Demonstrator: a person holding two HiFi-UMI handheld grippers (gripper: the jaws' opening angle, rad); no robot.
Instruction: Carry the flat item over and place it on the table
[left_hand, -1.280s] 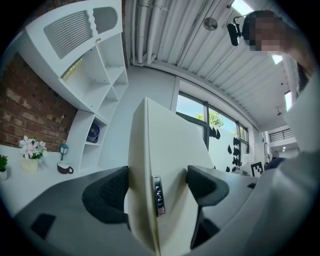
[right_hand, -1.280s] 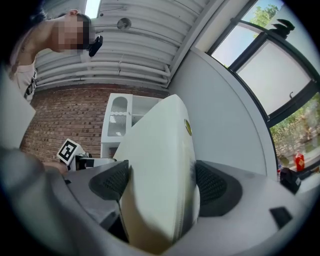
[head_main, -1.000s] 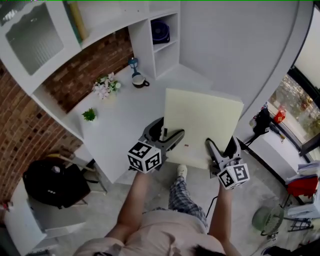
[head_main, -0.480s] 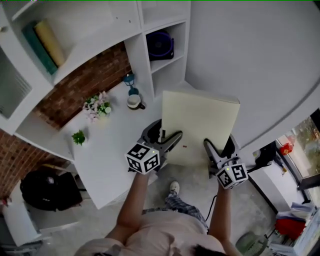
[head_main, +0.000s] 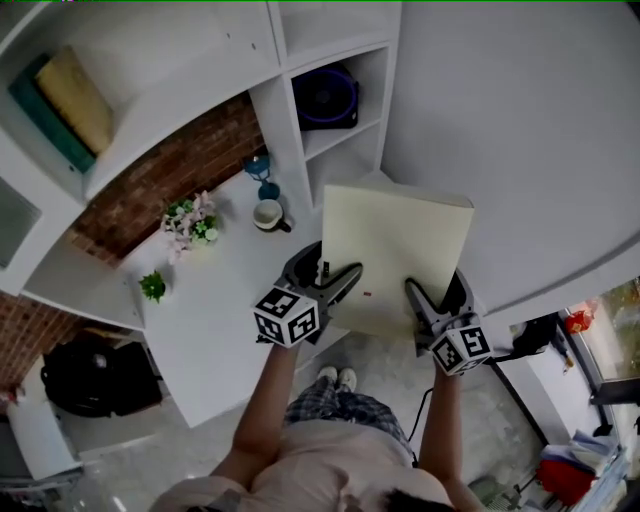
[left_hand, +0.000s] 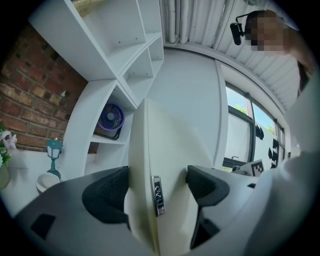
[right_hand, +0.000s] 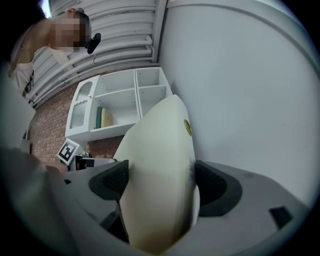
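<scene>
A pale cream flat square case (head_main: 395, 255) hangs in the air over the near corner of the white table (head_main: 215, 310). My left gripper (head_main: 325, 278) is shut on its left near edge, and my right gripper (head_main: 432, 300) is shut on its right near edge. In the left gripper view the flat case (left_hand: 167, 165) stands edge-on between the dark pads (left_hand: 107, 192), with a small metal latch on its rim. In the right gripper view the case (right_hand: 160, 165) fills the gap between both pads (right_hand: 212, 187).
On the table stand a white cup (head_main: 268, 213), a small blue lamp (head_main: 262, 172), a flower pot (head_main: 190, 222) and a little green plant (head_main: 153, 288). A white shelf unit holds a blue fan (head_main: 330, 97). A curved white wall (head_main: 520, 130) is on the right. A black bag (head_main: 90, 375) sits on the floor.
The view has moved closer to the shelf and table; the case, still held by both grippers, now sits nearer the table corner. The grip on it is unchanged.
</scene>
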